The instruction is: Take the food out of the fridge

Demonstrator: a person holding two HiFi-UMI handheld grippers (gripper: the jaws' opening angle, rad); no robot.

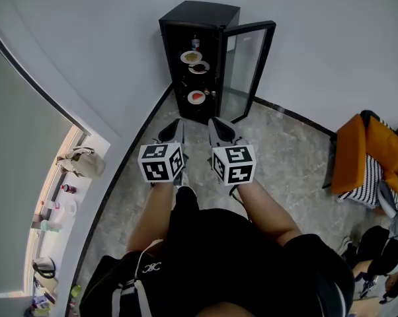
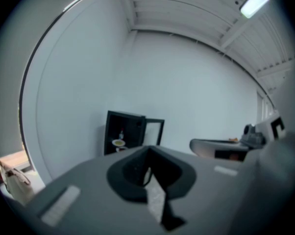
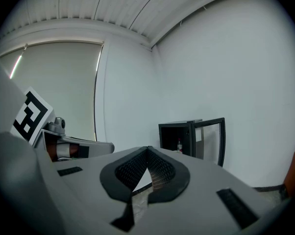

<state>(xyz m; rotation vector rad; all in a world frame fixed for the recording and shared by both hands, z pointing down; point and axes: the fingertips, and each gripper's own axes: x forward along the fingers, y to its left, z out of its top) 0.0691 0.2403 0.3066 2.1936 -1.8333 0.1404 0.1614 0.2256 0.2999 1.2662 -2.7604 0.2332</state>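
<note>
A small black fridge [image 1: 192,18] stands against the far wall with its glass door [image 1: 246,68] swung open to the right. On its shelves sit a bottle [image 1: 195,42], a plate of yellowish food [image 1: 191,57], a darker dish [image 1: 199,67] and a plate of red food [image 1: 197,97]. My left gripper [image 1: 173,129] and right gripper [image 1: 220,129] are side by side, a short way in front of the fridge, both shut and empty. The fridge [image 2: 123,131] shows beyond the left gripper [image 2: 148,153], and the fridge [image 3: 179,135] shows past the right gripper [image 3: 147,153].
An orange chair [image 1: 367,154] with a striped cushion stands at the right. A window ledge [image 1: 60,203] at the left holds a bag [image 1: 80,160] and small items. A black baseboard [image 1: 129,150] runs along the curved wall. Grey tiled floor [image 1: 278,144] lies before the fridge.
</note>
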